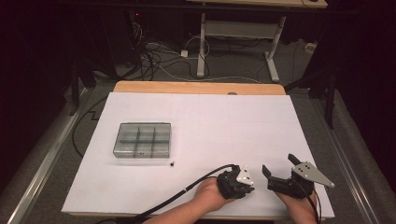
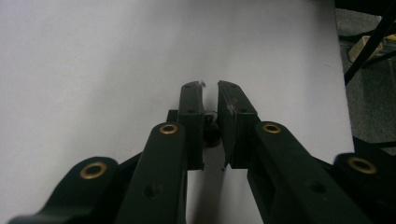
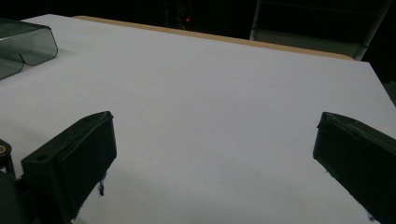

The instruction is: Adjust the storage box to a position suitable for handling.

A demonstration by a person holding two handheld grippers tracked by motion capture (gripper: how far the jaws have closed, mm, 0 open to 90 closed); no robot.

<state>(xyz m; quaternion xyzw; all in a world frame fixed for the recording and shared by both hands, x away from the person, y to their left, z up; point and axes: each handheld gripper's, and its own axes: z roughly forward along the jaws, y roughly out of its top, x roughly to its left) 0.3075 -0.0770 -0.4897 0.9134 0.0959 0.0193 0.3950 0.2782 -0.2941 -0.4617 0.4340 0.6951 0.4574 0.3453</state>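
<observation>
My left gripper (image 1: 249, 187) sits near the table's front edge, right of centre. In the left gripper view its jaws (image 2: 211, 86) stand almost together, with a small black part (image 2: 212, 133) pinched far back between the pads. Just to its right, my right gripper (image 1: 279, 164) is open wide over the white sheet, with nothing between its jaws (image 3: 215, 126). A clear compartment box (image 1: 142, 140) lies on the left half of the sheet, and its corner (image 3: 23, 44) shows in the right gripper view. Another tiny black part (image 1: 173, 164) lies on the sheet just in front of the box.
A white sheet (image 1: 205, 121) covers the wooden table (image 1: 196, 87). Beyond the far edge are cables (image 1: 154, 56) on the floor and the legs of another desk (image 1: 201, 46). The floor drops away past the table's right edge (image 2: 369, 93).
</observation>
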